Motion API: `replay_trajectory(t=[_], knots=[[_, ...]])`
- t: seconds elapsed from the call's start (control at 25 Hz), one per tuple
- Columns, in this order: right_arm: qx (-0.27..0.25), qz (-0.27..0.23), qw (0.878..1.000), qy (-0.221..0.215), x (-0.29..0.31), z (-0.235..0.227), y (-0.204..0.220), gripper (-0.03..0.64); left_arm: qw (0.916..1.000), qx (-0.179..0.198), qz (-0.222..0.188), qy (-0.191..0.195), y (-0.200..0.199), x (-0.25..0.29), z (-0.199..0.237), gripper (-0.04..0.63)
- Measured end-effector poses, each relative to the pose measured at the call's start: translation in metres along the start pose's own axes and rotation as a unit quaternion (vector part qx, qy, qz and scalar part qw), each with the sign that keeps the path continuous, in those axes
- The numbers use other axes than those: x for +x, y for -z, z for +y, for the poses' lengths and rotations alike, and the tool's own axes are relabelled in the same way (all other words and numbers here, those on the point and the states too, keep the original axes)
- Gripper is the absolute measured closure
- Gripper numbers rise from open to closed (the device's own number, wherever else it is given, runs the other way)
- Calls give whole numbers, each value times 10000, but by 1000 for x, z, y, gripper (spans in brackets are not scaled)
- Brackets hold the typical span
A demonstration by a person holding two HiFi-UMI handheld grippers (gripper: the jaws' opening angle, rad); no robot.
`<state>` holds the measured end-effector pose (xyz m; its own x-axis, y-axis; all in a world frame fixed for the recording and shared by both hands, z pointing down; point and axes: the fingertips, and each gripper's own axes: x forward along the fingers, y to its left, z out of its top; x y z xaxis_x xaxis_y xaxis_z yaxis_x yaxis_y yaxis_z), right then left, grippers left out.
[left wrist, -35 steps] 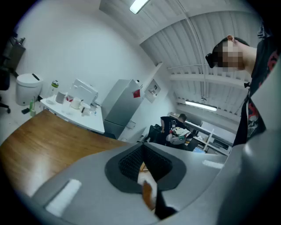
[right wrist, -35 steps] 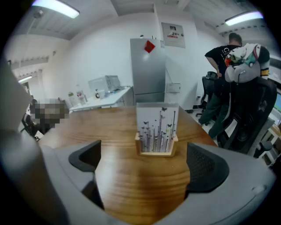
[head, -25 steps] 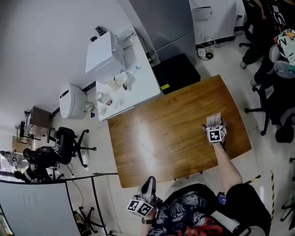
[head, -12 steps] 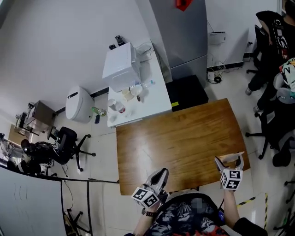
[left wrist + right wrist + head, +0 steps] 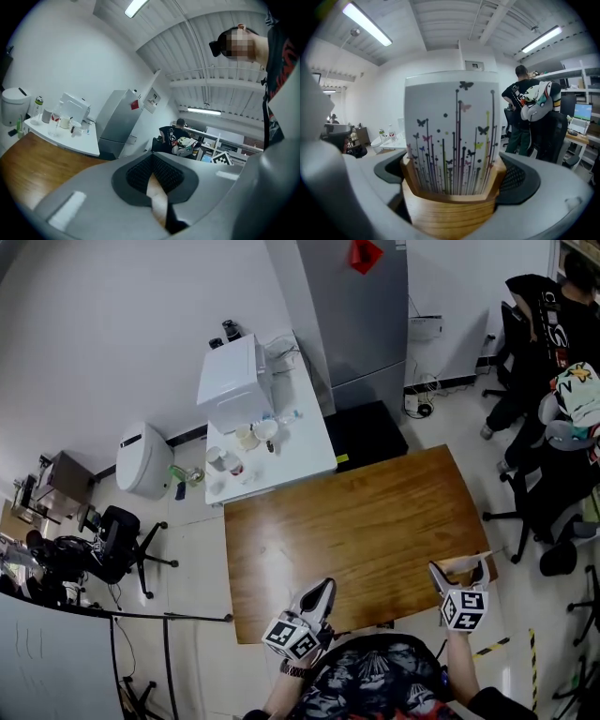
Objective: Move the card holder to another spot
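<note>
The card holder (image 5: 451,212) is a small wooden block holding a white card (image 5: 452,133) printed with butterflies and stems. My right gripper (image 5: 452,190) is shut on the block, a pad on each side. In the head view the card holder (image 5: 462,565) and right gripper (image 5: 458,572) sit over the near right corner of the wooden table (image 5: 356,526). My left gripper (image 5: 317,601) points across the table's near edge with its jaws together and nothing between them. In the left gripper view the black pads (image 5: 159,174) meet.
Beyond the table stands a white counter (image 5: 295,451) with cups, bottles and a white appliance (image 5: 230,381). A grey cabinet (image 5: 361,315) and a black box (image 5: 366,432) are behind. People on office chairs (image 5: 548,427) sit at the right. A black chair (image 5: 112,540) stands at the left.
My right gripper has drawn the card holder back from the table's right part to its near right corner. The left gripper has come up to the near edge. The head view has shifted.
</note>
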<state>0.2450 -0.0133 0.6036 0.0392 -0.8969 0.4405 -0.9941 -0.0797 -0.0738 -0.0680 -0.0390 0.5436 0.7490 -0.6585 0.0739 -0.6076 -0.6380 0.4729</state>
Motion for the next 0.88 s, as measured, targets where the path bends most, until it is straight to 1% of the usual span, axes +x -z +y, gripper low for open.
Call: replay_trajectory(t=[0.12, 0.24, 0.32, 0.44, 0.56, 0.64, 0.72, 0.8, 0.88], knots=[[-22, 14, 10000, -71, -1, 10, 1, 48, 10000, 20, 45, -78, -2, -5, 4, 595], [-68, 13, 9999, -145, 0, 18, -2, 48, 9999, -37, 68, -65, 1, -11, 5, 595], [-106, 2, 9996, -251, 3, 25, -5, 48, 9998, -90, 73, -140, 3, -16, 8, 595], [-162, 49, 9981, -585, 11, 45, -2, 48, 9992, -171, 27, -370, 7, -28, 14, 595], [-351, 176, 9927, -1139, 28, 88, 14, 48, 9976, -226, -25, -654, 8, -46, 21, 595], [-543, 300, 9845, -1641, 48, 131, 35, 48, 9957, -255, -63, -884, 8, -63, 27, 595], [-718, 521, 9718, -2183, 72, 183, 63, 48, 9924, -318, -125, -1186, 11, -87, 34, 595], [-941, 791, 9562, -2655, 99, 240, 94, 48, 9865, -420, -216, -1570, 15, -117, 42, 595], [-1219, 1044, 9420, -2946, 128, 293, 128, 49, 9778, -530, -336, -2000, 21, -153, 48, 595]])
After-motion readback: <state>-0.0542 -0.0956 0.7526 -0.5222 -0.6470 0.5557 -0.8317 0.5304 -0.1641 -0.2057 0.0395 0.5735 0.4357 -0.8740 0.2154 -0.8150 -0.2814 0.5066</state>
